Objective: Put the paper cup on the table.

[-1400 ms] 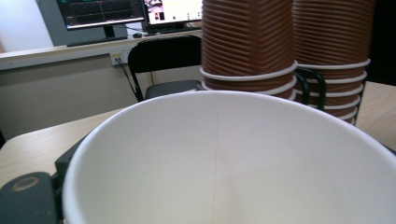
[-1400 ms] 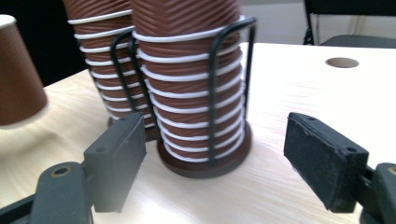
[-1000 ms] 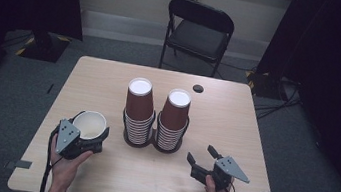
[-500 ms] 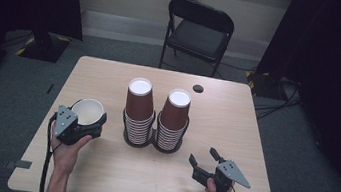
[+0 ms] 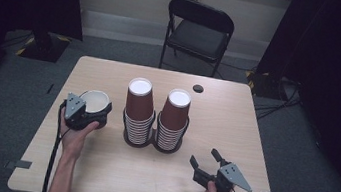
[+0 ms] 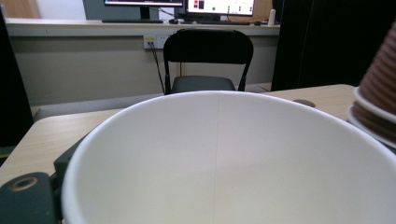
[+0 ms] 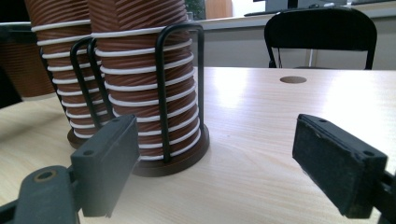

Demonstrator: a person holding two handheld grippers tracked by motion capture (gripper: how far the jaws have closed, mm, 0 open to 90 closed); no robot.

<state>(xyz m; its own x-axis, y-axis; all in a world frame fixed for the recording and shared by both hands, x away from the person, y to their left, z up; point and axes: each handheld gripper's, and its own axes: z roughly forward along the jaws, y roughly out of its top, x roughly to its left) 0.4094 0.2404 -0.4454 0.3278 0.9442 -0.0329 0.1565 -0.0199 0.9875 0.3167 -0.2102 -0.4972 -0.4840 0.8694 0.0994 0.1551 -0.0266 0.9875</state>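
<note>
One cup (image 5: 94, 101) pulled, clamped in my left gripper (image 5: 86, 114); right gripper (image 5: 206, 165) idle, jaws apart. Both stacks (image 5: 139, 109) remain racked.

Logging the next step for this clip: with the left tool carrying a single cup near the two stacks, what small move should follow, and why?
Probably set the cup down upright on the bare table left of the stacks. The left tool holds it mouth up, apart from the left stack, and its jaws have just been opening with the cup between them. The right tool rests open and empty.
</note>
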